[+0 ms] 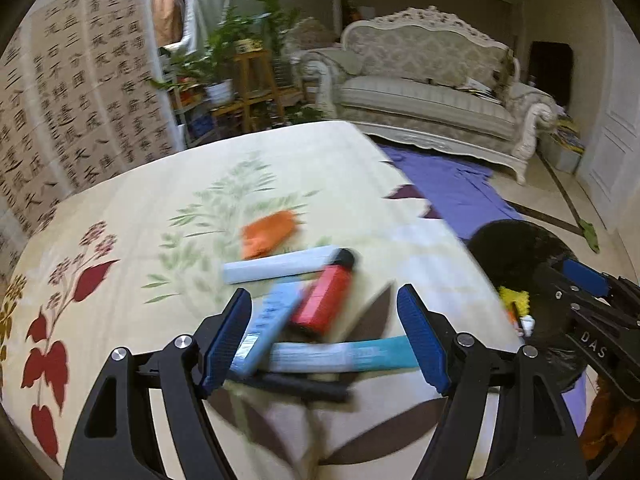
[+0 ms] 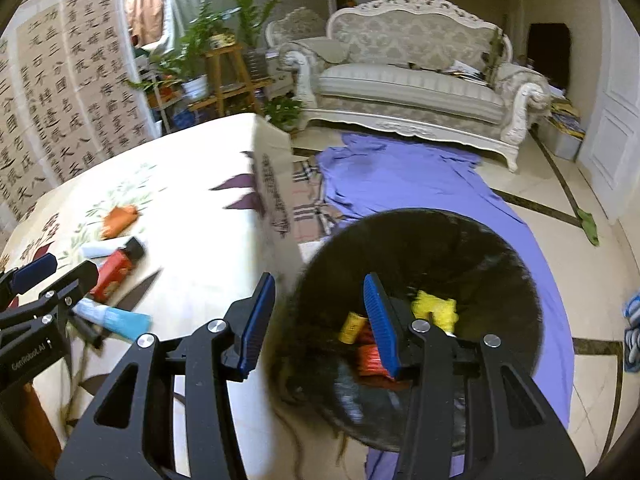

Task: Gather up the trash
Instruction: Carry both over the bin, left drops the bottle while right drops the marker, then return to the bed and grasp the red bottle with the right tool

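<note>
Closest in on the left wrist view, the left gripper (image 1: 324,336) is hanging with its jaws spread wide and nothing clamped. Under it a heap of trash is lying on the flowered tablecloth (image 1: 120,216): a teal tube (image 1: 340,356) running left to right, a pale blue box (image 1: 266,322) slanting up to the right, a red box (image 1: 326,294) with its black end pointing away from the camera, a white box (image 1: 276,266) lying crosswise, and an orange wrapper (image 1: 270,234) beyond. The picture is smearing, so the dark stick (image 1: 296,386) nearest the jaws may be a pen. I reckon the risk is the pile itself: with items overlapping, a closing pinch could catch two and scatter the rest.

Over on the right wrist view, the right gripper (image 2: 318,320) is sitting moderately open, holding nothing, right over the near rim of the black bin (image 2: 480,248) on the floor beside the table. Yellow trash (image 2: 438,308) and red wrappers (image 2: 370,362) are lying inside. A loose drop near that rim could land on the purple cloth (image 2: 400,184).
</note>
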{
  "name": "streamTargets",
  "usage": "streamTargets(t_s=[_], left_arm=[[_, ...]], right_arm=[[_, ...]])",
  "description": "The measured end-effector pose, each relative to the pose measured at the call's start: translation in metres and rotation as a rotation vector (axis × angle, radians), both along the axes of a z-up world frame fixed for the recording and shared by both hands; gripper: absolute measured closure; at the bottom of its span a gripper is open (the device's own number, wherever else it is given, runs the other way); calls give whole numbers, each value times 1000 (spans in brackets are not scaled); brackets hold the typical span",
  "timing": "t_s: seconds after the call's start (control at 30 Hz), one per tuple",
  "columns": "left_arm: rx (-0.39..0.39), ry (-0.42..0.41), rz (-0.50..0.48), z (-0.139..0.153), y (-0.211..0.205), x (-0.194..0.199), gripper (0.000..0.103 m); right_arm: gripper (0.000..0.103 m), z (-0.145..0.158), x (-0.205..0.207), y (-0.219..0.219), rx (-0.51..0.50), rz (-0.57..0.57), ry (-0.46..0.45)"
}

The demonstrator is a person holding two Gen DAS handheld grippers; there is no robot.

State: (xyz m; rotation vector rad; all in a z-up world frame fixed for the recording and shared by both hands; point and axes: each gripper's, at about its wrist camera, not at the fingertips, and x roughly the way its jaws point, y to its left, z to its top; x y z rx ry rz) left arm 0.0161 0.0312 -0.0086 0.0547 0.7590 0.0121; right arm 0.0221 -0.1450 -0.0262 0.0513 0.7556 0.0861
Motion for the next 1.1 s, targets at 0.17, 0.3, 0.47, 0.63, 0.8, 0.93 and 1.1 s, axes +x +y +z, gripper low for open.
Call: streamTargets(t_s=[0.17, 0.3, 0.47, 0.63, 0.8, 0.93, 1.1], left_arm=[[3, -4, 70, 1, 44, -5, 30], [11, -10, 120, 1, 73, -7, 30], [15, -5, 177, -1, 107, -10, 30], [24, -3, 217, -4, 135, -12, 30], [7, 6, 234, -8, 150, -14, 30], [-12, 11, 228, -10, 153, -14, 29], [-24, 14, 212, -11, 150, -12, 29]], right_arm=[[58, 4, 4, 34, -5, 56, -1], [58, 8, 8, 63, -13, 102, 0], [58, 11, 12, 101, -30, 166, 4], [58, 11, 18, 133, -41, 219, 17], [58, 3, 26, 150, -45, 243, 57], [58, -5, 28, 158, -67, 244, 90], [59, -9, 30, 151, -81, 230, 112]])
